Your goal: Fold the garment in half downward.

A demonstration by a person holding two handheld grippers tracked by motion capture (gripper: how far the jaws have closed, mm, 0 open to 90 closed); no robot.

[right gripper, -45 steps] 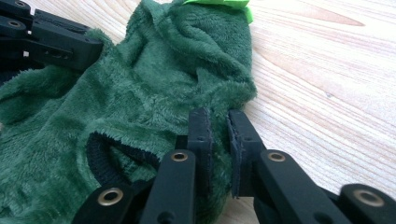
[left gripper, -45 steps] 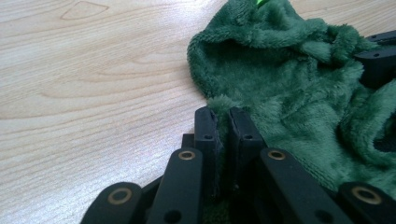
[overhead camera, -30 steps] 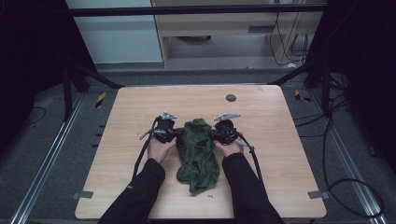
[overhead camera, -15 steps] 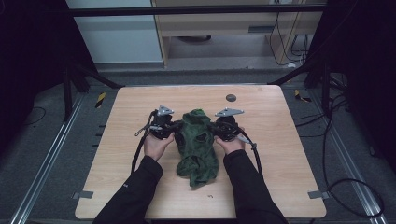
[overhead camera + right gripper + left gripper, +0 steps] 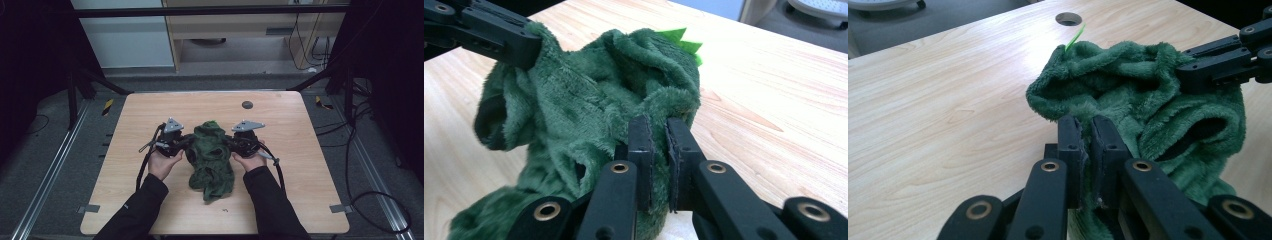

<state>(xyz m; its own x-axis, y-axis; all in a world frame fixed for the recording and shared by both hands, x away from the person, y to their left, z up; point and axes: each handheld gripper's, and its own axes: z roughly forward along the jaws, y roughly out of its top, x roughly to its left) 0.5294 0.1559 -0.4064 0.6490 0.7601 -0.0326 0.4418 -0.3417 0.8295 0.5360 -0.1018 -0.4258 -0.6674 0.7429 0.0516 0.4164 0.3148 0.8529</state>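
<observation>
My left claw [image 5: 186,143] and right claw [image 5: 229,143] stay clamped on the green fleece [image 5: 212,157], now carried farther up the table [image 5: 300,150].

Plush on pale wood, black jaws biting in.

The green cloth [image 5: 1148,100] looked thick and fleecy, a deep matt pile, with a thin bright-green tag [image 5: 1075,37] of flat felt-like stuff at its top. The table [image 5: 150,120] showed light wood grain, smooth with a soft sheen. The left gripper [image 5: 1087,150] and right gripper [image 5: 659,150] looked like matt black plastic with brassy metal rivets; their pads [image 5: 641,150] seemed rubbery. The grey plates [image 5: 173,125] looked like dull metal.
</observation>
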